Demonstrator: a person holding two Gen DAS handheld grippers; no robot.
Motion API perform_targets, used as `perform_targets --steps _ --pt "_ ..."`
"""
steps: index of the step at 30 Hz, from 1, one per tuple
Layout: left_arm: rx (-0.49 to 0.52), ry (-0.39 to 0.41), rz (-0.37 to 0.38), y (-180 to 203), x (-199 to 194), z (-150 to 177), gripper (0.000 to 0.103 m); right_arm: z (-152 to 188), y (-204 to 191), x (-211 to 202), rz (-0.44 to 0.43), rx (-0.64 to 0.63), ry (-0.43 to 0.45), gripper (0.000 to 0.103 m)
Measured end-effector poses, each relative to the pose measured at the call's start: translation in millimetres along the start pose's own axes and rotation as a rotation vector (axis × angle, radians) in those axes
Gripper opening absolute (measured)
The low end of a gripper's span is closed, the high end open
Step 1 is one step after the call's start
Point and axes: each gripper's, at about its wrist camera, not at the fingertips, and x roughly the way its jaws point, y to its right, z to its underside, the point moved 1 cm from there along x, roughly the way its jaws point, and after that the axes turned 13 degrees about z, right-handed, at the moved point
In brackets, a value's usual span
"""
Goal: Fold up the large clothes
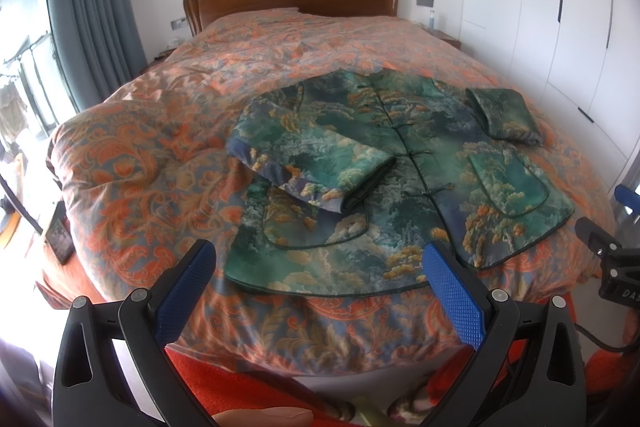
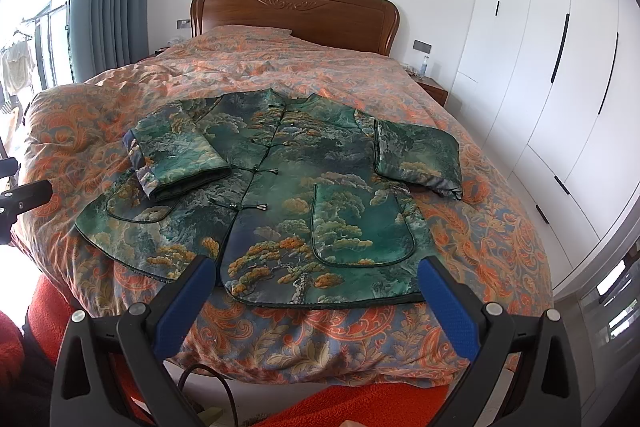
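Jacket [image 2: 288, 195] lies flat, buttoned, on the near half of the bed [image 2: 480, 235], its left sleeve [image 2: 180, 155] folded inward, so left gripper [image 1: 320, 263] and right gripper [image 2: 316, 275], both wide open and empty, should probably pinch the near hem corners evenly and lift together.

Green padded jacket with tree print [image 1: 404, 163] laid flat on orange paisley quilt [image 1: 152, 155], both sleeves folded inward, blue-padded left gripper [image 1: 318, 263] held wide apart near hem
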Motion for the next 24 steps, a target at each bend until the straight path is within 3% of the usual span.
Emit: perform_targets --steps 24 --pt "0.0 -0.001 0.0 -0.4 0.2 -0.2 0.103 1.8 -4.5 -0.2 -0.002 -0.003 -0.006 0.103"
